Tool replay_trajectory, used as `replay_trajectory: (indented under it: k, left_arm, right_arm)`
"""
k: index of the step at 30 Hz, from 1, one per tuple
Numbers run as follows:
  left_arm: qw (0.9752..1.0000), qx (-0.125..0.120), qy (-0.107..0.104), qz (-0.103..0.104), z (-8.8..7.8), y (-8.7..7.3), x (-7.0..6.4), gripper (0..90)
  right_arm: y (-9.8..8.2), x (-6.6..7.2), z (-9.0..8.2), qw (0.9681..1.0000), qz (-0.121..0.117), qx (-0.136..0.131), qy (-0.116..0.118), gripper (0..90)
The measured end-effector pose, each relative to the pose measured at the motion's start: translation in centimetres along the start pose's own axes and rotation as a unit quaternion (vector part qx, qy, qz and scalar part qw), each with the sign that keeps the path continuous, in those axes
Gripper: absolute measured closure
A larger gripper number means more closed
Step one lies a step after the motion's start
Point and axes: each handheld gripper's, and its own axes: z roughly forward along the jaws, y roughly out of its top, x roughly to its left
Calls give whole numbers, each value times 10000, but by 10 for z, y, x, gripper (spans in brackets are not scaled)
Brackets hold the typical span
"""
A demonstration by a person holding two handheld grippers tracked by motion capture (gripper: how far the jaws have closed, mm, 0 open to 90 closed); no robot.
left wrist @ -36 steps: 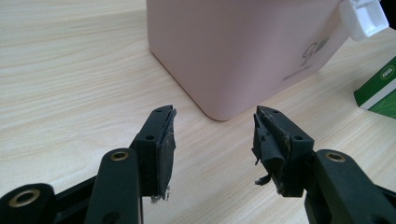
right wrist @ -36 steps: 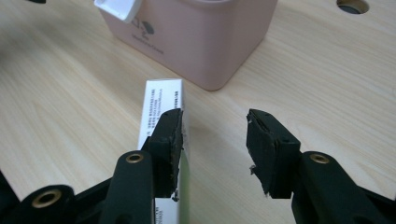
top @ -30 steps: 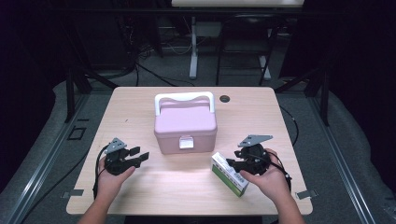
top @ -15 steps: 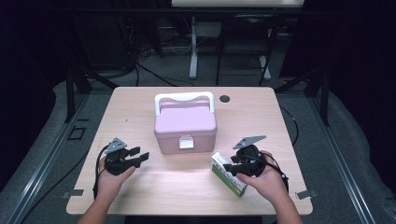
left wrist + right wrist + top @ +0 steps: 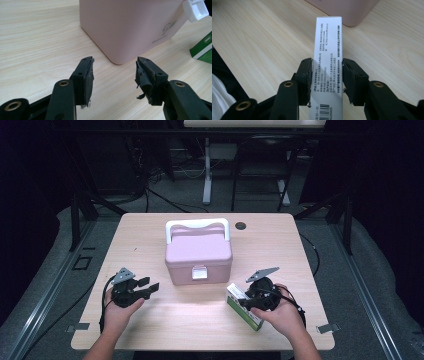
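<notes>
**Between the jaws: a carton at the surface's near right**

On the wooden surface, in front of the pink case, the green-and-white carton is lying between the right tool's jaws, which have just been closing and are now touching its sides. The left tool is gaping empty, well apart.

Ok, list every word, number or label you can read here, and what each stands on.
"GGG", roughly: white oval logo on the green box.
Barcode and small black print: white side of that box, too small to read.
Grey logo and wording: pink case, too blurred to read.
</notes>
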Motion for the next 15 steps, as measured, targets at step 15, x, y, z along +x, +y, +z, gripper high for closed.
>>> replay_trajectory:
  k: [15]
  left_arm:
    - [10000, -5, -2, -15, -1, 0, 1, 479]
  right_arm:
    - [-3, -4, 1, 10000, 5, 9, 12, 619]
